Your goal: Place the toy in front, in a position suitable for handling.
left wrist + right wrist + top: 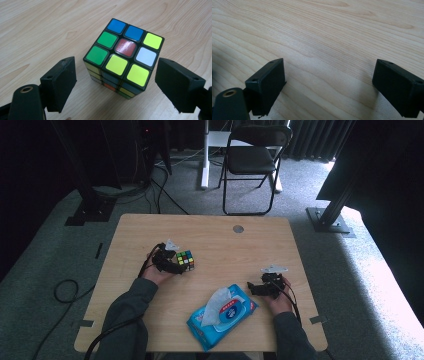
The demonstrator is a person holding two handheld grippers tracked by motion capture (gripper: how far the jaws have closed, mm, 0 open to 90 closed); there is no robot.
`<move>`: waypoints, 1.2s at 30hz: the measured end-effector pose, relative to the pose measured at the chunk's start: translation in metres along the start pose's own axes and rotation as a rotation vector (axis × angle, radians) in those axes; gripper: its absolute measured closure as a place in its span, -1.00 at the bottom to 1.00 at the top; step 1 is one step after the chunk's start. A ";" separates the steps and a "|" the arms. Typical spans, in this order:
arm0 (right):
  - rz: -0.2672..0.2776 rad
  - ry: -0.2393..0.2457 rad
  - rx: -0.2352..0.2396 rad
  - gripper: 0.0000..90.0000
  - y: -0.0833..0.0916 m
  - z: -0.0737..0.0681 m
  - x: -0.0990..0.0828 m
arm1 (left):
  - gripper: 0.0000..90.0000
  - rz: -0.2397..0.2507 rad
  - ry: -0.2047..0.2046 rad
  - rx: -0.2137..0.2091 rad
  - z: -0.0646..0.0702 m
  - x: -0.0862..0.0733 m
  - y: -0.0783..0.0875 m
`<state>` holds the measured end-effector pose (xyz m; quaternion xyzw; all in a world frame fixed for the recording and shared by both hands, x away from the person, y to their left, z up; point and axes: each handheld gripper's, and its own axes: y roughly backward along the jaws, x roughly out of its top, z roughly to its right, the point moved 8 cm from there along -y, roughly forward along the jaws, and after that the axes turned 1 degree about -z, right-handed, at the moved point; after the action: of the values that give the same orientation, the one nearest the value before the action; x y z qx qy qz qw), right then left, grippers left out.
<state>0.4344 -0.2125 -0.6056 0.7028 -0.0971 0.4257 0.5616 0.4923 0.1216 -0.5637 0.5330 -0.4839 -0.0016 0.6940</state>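
A scrambled colour cube (pixel 185 259) (pixel 124 58) rests on the wooden table (pixel 225 245). My left gripper (pixel 172 263) (pixel 116 83) is open, its two black jaws set on either side of the cube's near end with gaps on both sides and no contact. At the table's right, my right gripper (pixel 252 288) (pixel 329 87) is open and points left, low over bare wood (pixel 324 45) with nothing between its jaws.
A blue wet-wipes pack (pixel 223 315) with a white tissue pulled up lies near the front edge between my hands. A round grommet (pixel 238 228) sits at the table's far side. Behind the table stand a folding chair (pixel 252 160) and dark stand legs.
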 end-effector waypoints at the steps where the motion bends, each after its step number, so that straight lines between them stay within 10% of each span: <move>1: 0.000 0.000 0.000 -0.76 0.000 0.000 0.000 | -0.61 -0.005 -0.002 -0.004 0.000 0.000 -0.002; 21: 0.000 0.001 0.000 -0.76 0.000 0.000 0.000 | -0.25 -0.002 -0.030 -0.004 0.009 0.000 -0.006; 36: 0.000 0.001 0.000 -0.76 0.000 0.000 0.000 | -0.54 0.013 -0.019 0.024 0.008 0.007 -0.011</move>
<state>0.4343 -0.2125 -0.6056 0.7028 -0.0968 0.4259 0.5616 0.4961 0.1076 -0.5679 0.5383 -0.4939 0.0036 0.6828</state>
